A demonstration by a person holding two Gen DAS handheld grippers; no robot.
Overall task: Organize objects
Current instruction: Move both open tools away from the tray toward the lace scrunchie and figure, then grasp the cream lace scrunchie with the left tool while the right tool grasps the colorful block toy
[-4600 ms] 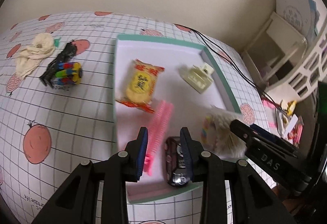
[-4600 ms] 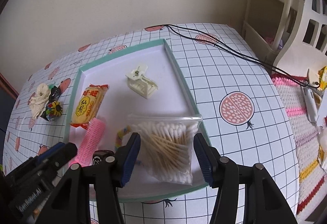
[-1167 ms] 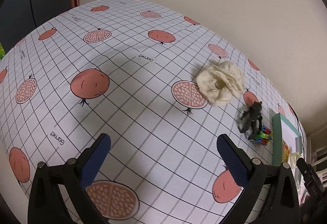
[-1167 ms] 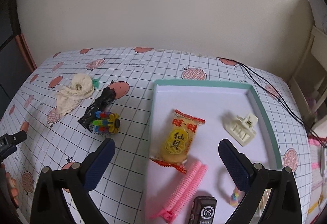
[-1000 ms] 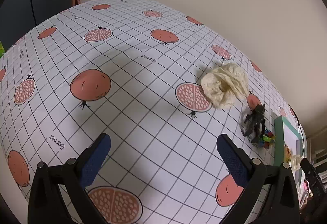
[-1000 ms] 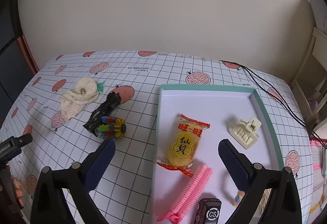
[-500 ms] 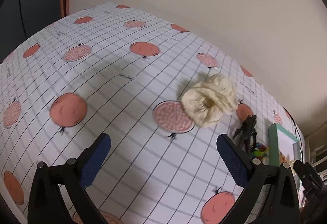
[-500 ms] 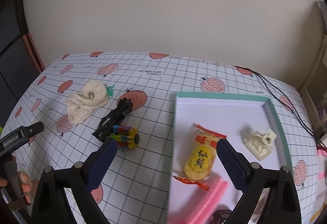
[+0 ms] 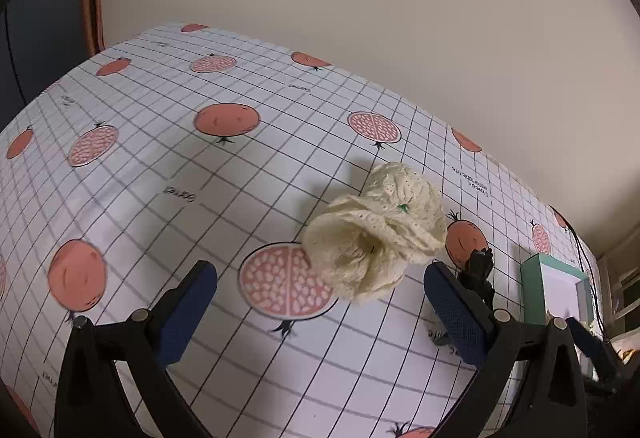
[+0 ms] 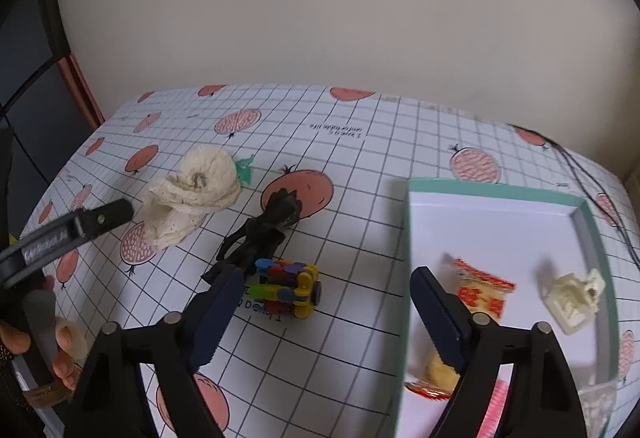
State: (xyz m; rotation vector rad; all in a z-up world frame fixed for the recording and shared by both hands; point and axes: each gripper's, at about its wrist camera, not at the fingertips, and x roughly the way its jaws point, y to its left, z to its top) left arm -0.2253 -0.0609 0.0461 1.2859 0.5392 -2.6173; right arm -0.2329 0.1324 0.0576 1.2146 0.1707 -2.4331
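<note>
A cream lace cloth [image 9: 376, 234] lies crumpled on the pomegranate-print tablecloth, just ahead of my open left gripper [image 9: 320, 312]. In the right wrist view the same cream lace cloth [image 10: 192, 194] sits at the left, with a black toy figure [image 10: 260, 234] and a colourful block toy [image 10: 290, 288] beside it. My right gripper [image 10: 328, 314] is open and empty, hovering just short of the block toy. The teal-rimmed tray [image 10: 496, 190] on the right holds a yellow snack packet [image 10: 480, 294], a cream hair claw [image 10: 572, 298] and a pink comb [image 10: 496, 410].
The left gripper's body [image 10: 68, 230] and a person's hand [image 10: 60, 342] show at the left edge. A small green scrap [image 10: 244, 168] lies behind the cloth. A black cable [image 10: 580, 174] runs along the table's far right. The wall stands close behind the table.
My left gripper has moved closer to the cream cloth, which now fills more of its view. My right gripper has swung left from the tray toward the block toy and black figure.
</note>
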